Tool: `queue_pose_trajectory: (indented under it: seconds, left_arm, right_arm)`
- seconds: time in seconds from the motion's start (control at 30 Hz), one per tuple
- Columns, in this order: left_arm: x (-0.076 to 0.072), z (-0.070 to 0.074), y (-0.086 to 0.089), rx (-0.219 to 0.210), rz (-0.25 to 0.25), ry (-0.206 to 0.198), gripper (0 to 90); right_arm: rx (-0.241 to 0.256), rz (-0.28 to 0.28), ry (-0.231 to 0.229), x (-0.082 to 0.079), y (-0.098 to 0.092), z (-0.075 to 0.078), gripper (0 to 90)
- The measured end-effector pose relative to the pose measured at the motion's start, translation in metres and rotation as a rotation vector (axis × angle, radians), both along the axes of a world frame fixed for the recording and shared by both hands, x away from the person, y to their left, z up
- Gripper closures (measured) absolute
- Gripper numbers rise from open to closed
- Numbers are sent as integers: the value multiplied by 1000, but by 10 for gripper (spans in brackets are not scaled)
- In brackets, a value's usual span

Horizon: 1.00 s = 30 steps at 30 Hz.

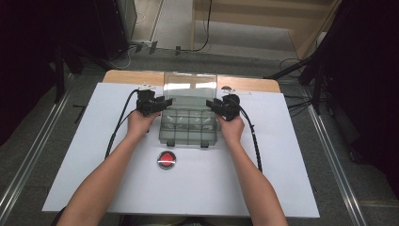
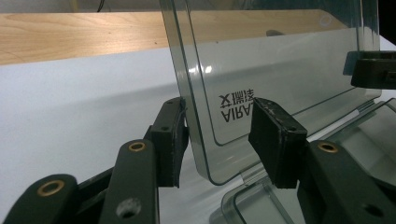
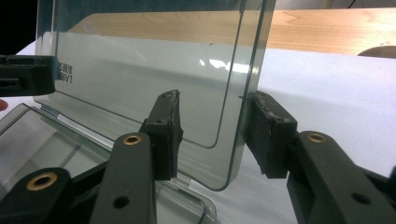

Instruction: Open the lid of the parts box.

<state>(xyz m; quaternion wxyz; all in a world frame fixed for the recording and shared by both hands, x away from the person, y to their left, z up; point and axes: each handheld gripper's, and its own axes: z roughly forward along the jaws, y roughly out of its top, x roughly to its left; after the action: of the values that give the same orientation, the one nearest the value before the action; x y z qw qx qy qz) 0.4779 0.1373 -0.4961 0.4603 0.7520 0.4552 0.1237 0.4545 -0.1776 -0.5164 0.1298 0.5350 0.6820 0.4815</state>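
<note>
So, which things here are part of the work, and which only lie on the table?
Part of the work:
- clear box
- its raised lid
- left gripper
- right gripper

Only lying there:
- red button

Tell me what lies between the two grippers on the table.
The clear plastic compartment box with its raised lid, seen in the high view, lies between left gripper and right gripper.
</note>
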Motion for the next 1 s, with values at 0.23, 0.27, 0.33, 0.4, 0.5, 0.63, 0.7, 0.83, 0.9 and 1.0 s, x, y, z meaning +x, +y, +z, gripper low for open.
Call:
queue_pose_trajectory:
  seconds: [0.23,0.27,0.33,0.4,0.5,0.63,0.7,0.83,0.9,1.0]
  left_arm:
    - [1,-5,-2,12,4,5,548]
    - [2,-5,-2,13,5,11,548]
    - [2,-6,-1,5,6,18,546]
    - [2,-7,-1,0,7,22,546]
    - [4,-9,0,-18,7,36,544]
    - [4,-11,-1,-17,7,43,520]
    - [4,-12,0,-28,8,48,521]
    - [4,-13,1,-37,7,60,520]
    - [5,-14,1,-42,7,64,519]
    - [4,-14,1,-36,11,62,514]
  right_arm:
    - [3,-2,13,0,0,-2,575]
    - [0,0,15,1,0,-3,571]
    - [-2,-1,21,1,0,-3,569]
    - [5,-3,27,1,-1,-4,569]
    - [13,-1,32,1,-2,-5,570]
    - [25,-8,49,2,-2,-6,561]
    - [30,-7,54,2,-2,-7,558]
    - [28,-6,64,2,-2,-8,549]
    - [27,-4,64,2,-2,-8,542]
    - [29,0,75,2,-2,-9,532]
